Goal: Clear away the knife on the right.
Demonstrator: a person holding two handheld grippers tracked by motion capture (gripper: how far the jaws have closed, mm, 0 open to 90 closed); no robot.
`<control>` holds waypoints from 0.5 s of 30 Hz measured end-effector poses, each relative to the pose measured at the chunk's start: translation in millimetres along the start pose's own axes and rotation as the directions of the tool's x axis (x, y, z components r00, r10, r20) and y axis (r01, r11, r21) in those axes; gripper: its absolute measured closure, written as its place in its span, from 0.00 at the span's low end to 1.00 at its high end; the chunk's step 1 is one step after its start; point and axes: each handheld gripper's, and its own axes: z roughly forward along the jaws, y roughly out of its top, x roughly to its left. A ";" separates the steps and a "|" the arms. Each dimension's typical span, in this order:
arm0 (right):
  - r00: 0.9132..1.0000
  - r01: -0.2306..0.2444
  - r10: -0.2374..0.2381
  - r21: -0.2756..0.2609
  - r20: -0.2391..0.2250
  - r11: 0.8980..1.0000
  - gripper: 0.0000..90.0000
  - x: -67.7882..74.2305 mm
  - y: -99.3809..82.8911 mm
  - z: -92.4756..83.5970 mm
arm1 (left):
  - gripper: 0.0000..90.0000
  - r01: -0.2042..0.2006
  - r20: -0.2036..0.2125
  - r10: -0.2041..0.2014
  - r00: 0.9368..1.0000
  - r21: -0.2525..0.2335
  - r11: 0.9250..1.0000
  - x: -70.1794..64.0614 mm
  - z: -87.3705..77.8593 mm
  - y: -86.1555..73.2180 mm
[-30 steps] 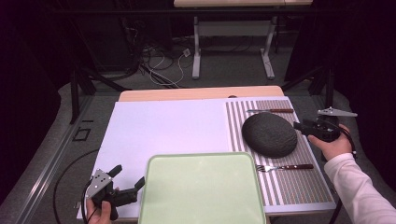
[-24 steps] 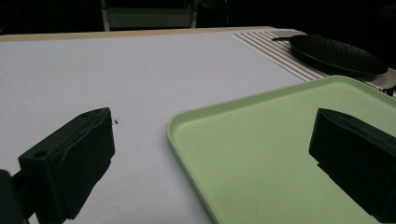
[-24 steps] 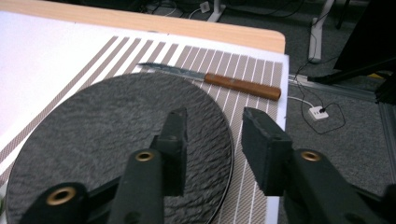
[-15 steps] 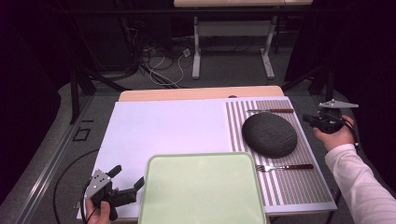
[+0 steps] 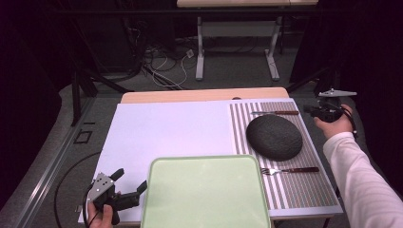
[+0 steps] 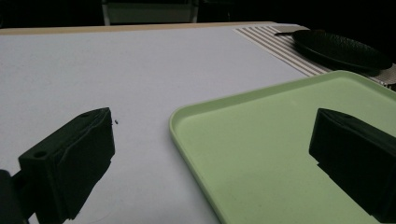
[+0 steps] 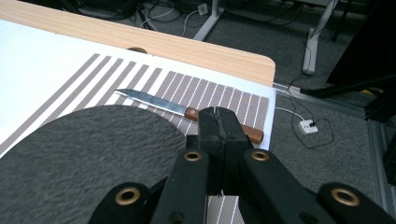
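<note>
A dark round plate (image 5: 274, 137) lies on the striped placemat (image 5: 294, 194), with a wooden-handled knife (image 5: 274, 113) behind it and a fork (image 5: 290, 170) in front. My right gripper (image 5: 309, 110) hovers past the mat's far right corner, shut with nothing between its jaws. In the right gripper view its closed tips (image 7: 218, 123) sit over the knife (image 7: 154, 103) handle, beside the plate (image 7: 84, 158). My left gripper (image 5: 130, 180) is open at the near left, level with the left rim of the green tray (image 5: 157, 190). Its jaws (image 6: 212, 163) straddle the tray's rim (image 6: 187, 112).
A white sheet (image 5: 166, 128) covers the left and middle of the table. A strip of wooden tabletop (image 5: 204, 95) shows at the far edge. Table legs and cables (image 5: 166, 61) are on the floor beyond. The tray is bare inside.
My right gripper has drawn back from the plate's right rim toward the far right, and its jaws have closed on nothing. The plate and the left gripper have stayed put.
</note>
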 end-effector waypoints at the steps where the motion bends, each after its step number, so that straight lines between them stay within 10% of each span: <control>1: 1.000 0.000 0.000 0.000 0.000 1.000 1.00 0.0 0.0 0.0 | 0.00 0.000 0.000 0.000 1.000 0.000 1.000 0.0 0.0 0.0; 15: 0.998 -0.048 0.046 0.056 0.038 0.997 1.00 -17.0 0.1 56.6 | 0.00 0.034 -0.064 -0.036 0.997 -0.029 0.999 10.2 -16.9 -6.0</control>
